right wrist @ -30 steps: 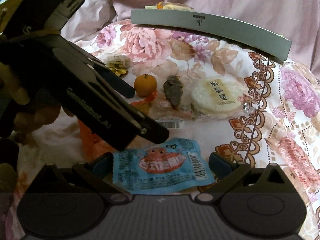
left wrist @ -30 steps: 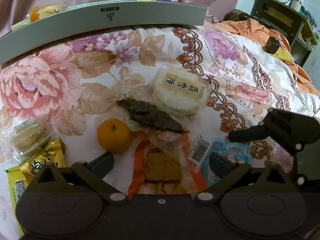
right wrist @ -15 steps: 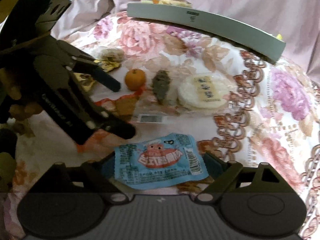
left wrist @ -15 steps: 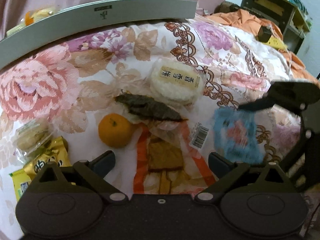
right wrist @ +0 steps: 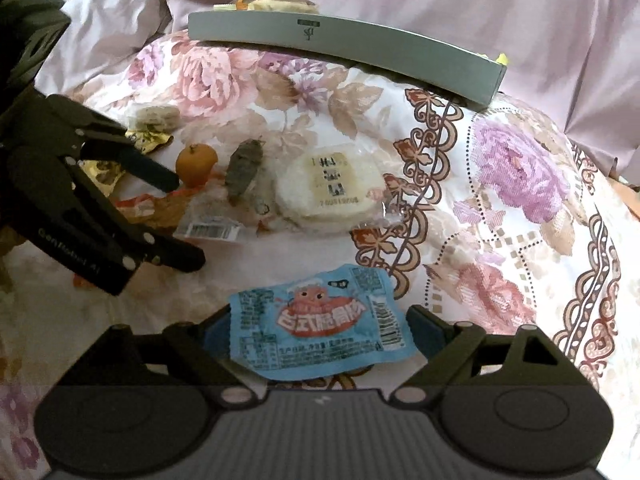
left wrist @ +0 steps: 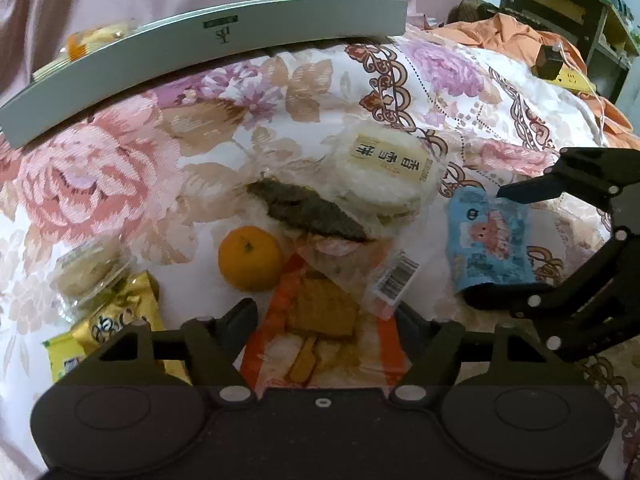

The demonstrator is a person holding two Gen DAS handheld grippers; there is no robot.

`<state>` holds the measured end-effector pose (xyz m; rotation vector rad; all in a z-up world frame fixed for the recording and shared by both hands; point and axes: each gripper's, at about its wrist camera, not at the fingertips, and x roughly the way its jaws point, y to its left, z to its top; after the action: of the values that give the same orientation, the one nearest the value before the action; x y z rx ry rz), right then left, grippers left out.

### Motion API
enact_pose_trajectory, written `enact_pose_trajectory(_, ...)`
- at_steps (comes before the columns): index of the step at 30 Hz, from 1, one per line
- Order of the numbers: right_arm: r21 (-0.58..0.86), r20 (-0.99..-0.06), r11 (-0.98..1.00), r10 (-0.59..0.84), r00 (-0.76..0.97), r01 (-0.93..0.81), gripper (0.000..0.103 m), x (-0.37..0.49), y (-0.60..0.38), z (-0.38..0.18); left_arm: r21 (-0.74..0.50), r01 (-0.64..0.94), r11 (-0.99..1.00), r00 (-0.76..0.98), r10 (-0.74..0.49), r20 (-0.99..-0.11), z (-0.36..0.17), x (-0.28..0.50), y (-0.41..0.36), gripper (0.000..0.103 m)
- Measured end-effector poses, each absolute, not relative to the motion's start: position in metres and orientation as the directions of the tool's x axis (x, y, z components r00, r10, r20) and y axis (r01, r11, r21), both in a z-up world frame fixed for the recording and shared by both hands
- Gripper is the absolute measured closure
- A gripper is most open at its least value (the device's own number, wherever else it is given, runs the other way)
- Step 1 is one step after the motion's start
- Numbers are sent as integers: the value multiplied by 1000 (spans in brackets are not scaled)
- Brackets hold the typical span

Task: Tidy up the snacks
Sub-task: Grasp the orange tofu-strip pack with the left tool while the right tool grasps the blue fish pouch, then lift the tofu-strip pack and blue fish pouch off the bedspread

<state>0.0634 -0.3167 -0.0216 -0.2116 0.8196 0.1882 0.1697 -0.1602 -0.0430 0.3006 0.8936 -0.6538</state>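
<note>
My right gripper is shut on a blue snack packet, gripped by its two side edges. In the left wrist view that packet hangs just above the quilt in the right gripper. My left gripper points down at an orange-edged packet of brown crackers. Its jaws are closing, with the packet between them and a little gap still showing. From the right wrist the left gripper appears at the left edge. A grey tray holding snacks stands at the back.
On the floral quilt lie a tangerine, a dark dried snack, a round rice-cake pack, a clear pack of round cakes and a gold packet. Orange cloth and a dark shelf are far right.
The blue packet lay flat on the quilt; the right gripper closed on it and now holds it up. The left gripper's fingers have drawn in around the orange packet.
</note>
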Motion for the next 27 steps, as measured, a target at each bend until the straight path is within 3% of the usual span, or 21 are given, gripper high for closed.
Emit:
enact_pose_trajectory(10, -58, -719, 946, 181, 671, -318, 12, 59, -296, -22, -21, 623, 782, 427, -362, -829, -40, 146, -137, 29)
enact_pose_trajectory(19, -101, -717, 939, 160, 678, -329, 11, 55, -288, -24, 18, 652, 758, 428, -348, -834, -47, 160, -152, 17)
enact_pose_trajectory(23, -81, -721, 945, 164, 673, -317, 10, 57, -290, -27, 16, 643, 765, 438, -351, -828, -44, 159, -150, 35)
enact_pose_trajectory(27, -85, -718, 946, 159, 678, -312, 11, 57, -289, -26, 11, 629, 777, 444, -348, -826, -42, 154, -146, 36)
